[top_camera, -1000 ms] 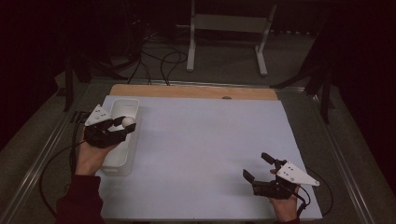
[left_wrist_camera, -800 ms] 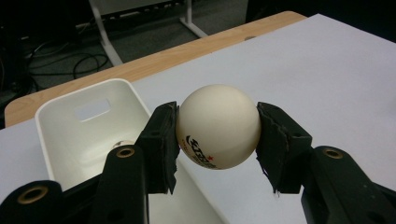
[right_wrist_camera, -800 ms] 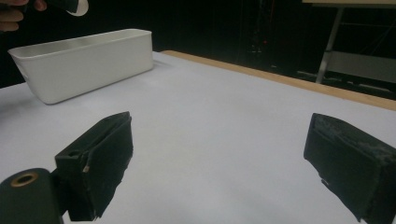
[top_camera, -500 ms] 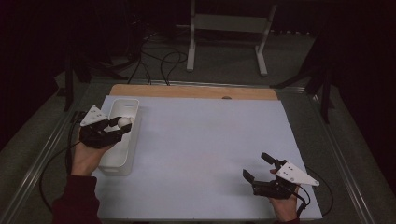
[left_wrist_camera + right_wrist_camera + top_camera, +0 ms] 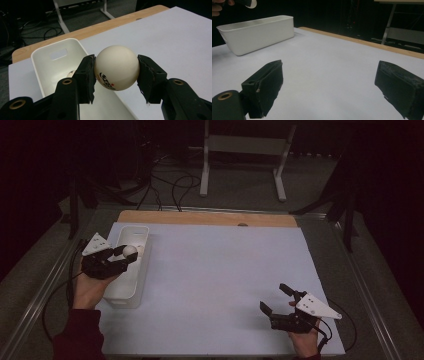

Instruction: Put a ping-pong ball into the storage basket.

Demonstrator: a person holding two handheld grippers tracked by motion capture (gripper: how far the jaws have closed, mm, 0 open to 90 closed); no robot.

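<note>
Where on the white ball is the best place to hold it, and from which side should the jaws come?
Grip the white ball across its widest middle, one pad on each opposite side. A sphere slips out if pinched off-centre. The left hand-held gripper holds it so, printed mark facing the camera, above the white bin. Coming from above suits the bin's open top.

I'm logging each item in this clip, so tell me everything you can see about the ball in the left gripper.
The ball is a white, smooth, matte sphere, plastic by its look, like a table tennis ball, with dark printed lettering and a small red mark low on its front. The left gripper is shut on it, one black pad pressing each side. In the high view it is held above the white bin at the table's left. Nothing else touches it.
</note>
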